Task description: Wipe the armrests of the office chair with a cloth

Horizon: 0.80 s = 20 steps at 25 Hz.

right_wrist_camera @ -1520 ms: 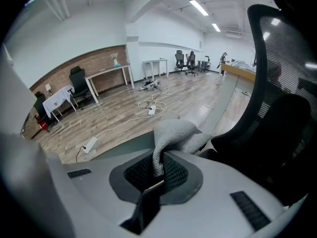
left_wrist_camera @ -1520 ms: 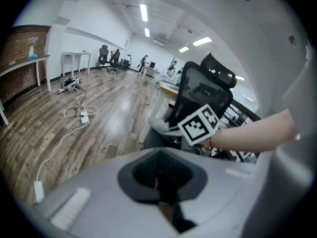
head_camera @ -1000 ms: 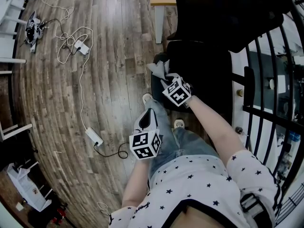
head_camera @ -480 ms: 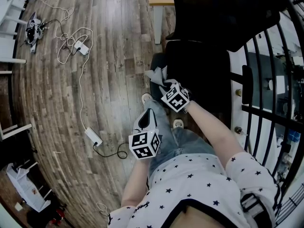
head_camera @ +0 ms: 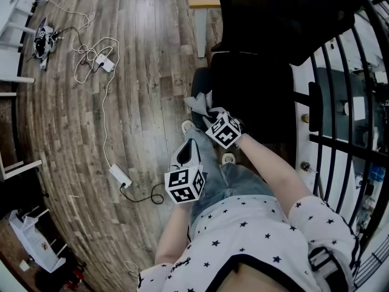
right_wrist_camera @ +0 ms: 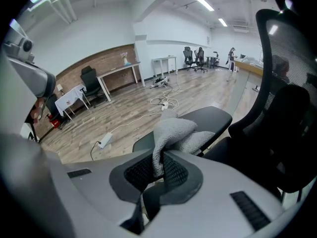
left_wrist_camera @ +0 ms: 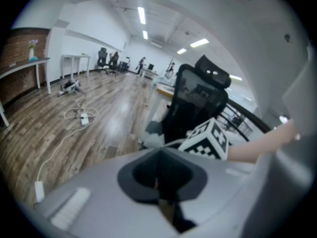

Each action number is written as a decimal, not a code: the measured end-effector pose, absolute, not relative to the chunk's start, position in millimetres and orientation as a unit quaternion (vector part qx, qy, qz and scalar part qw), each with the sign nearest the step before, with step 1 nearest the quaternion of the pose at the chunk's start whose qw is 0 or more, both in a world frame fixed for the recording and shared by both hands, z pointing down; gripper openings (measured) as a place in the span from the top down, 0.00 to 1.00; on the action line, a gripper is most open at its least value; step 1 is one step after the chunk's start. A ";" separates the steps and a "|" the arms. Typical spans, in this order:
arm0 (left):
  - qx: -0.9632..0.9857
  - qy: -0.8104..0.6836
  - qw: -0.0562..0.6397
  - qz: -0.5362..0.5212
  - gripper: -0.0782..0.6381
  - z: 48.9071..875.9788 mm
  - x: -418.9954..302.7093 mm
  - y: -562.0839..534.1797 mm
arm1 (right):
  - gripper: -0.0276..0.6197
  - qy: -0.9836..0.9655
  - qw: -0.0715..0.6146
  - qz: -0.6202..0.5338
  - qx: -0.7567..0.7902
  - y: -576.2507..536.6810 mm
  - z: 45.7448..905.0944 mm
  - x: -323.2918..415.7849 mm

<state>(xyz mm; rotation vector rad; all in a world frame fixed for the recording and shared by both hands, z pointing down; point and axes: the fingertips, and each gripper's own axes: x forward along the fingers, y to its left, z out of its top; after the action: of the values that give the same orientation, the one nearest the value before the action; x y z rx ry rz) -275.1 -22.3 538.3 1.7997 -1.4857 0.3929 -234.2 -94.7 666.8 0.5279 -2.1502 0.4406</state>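
- Fingers of the right gripper (right_wrist_camera: 159, 175): closed on a fold of the grey cloth (right_wrist_camera: 176, 133). The pinched strip rises between the ribbed pads and the loose bulk spills forward beyond them.
- Cloth, location: resting on the near end of the black armrest (right_wrist_camera: 214, 114) of the office chair (head_camera: 261, 72). In the head view the cloth (head_camera: 197, 102) sits just ahead of the right gripper (head_camera: 211, 113), on the armrest's floor-side edge.
- Change noted: over the last second the right gripper and cloth have slid a short way along the armrest (head_camera: 202, 79) toward the person. More bare pad now shows beyond the cloth.
- Reading of that change: a wiping stroke looks to be under way on this armrest, drawn from its far end toward its near end. The stroke seems close to running out of pad.
- Fingers of the left gripper (left_wrist_camera: 161, 195): pressed together with nothing between them. This gripper (head_camera: 188, 152) hangs below the armrest, over the person's leg, and has stayed put throughout, so it takes no part in the stroke.
- Remaining work, as judged: the other armrest cannot be assessed from these views. It probably still needs its pass.
- Surroundings: wooden floor (head_camera: 134, 72) with a white cable and adapter (head_camera: 120, 175), well apart from the chair.
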 end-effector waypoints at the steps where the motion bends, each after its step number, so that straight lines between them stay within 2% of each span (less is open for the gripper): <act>1: 0.704 -0.581 0.378 0.154 0.88 538.4 -274.6 -21.2 | 0.91 -0.861 0.428 0.177 0.210 -92.9 666.9 -234.2; 20: 0.709 -0.576 0.377 0.156 0.88 538.0 -270.0 -19.0 | 0.91 -0.865 0.436 0.188 0.161 -59.1 665.7 -238.8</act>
<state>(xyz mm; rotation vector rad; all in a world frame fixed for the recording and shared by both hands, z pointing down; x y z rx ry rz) -270.0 -19.0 538.0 1.8120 -1.4723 0.4002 -238.8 -59.1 665.7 0.4018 -2.1530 0.4677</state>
